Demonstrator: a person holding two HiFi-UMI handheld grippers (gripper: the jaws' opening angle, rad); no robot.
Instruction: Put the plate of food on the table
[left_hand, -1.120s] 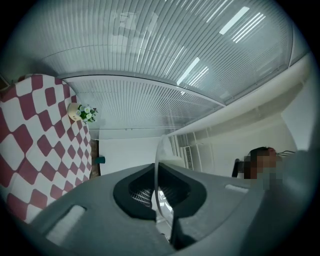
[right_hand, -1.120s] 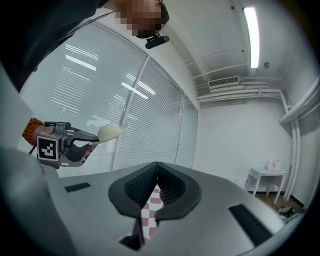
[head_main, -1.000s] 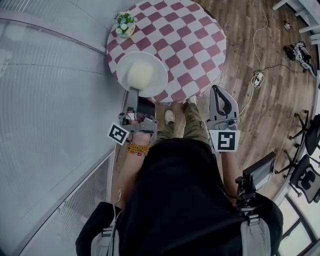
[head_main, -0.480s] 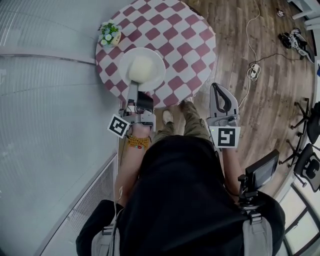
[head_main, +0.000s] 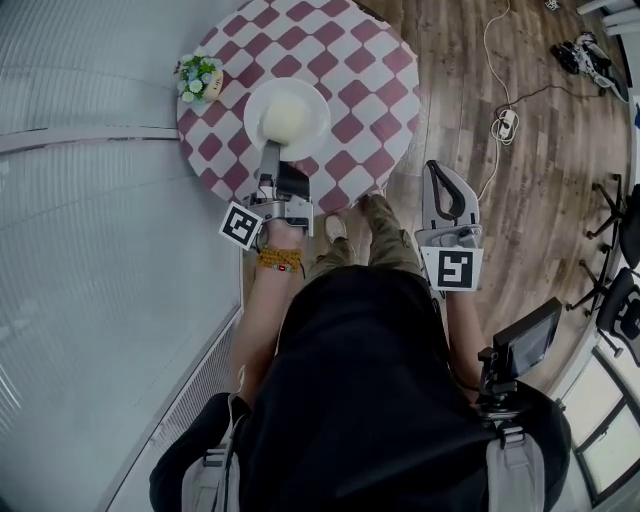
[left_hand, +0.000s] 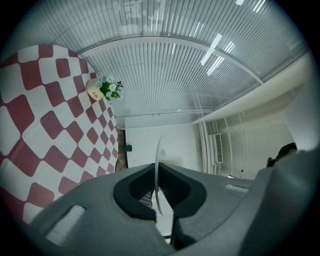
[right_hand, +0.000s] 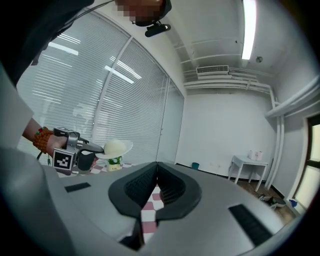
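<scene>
A white plate (head_main: 286, 118) with a pale mound of food hangs over the near left part of the round table (head_main: 370, 90), which has a red and white checked cloth. My left gripper (head_main: 271, 158) is shut on the plate's near rim. In the left gripper view the plate (left_hand: 158, 165) stands edge-on, pinched between the jaws of the left gripper (left_hand: 159, 196). The right gripper view shows the plate (right_hand: 116, 147) held a little above the cloth. My right gripper (head_main: 436, 172) stays off the table's near right edge, shut and empty; its jaws (right_hand: 156, 167) meet at the tips.
A small pot of flowers (head_main: 198, 78) stands at the table's left edge, just beyond the plate. A glass wall with blinds runs along the left. Cables and a power strip (head_main: 508, 122) lie on the wood floor to the right, with office chairs (head_main: 622, 300) beyond.
My left gripper has carried the plate forward from the table's near edge to over the cloth, and lower. The right gripper has moved forward a little beside the table.
</scene>
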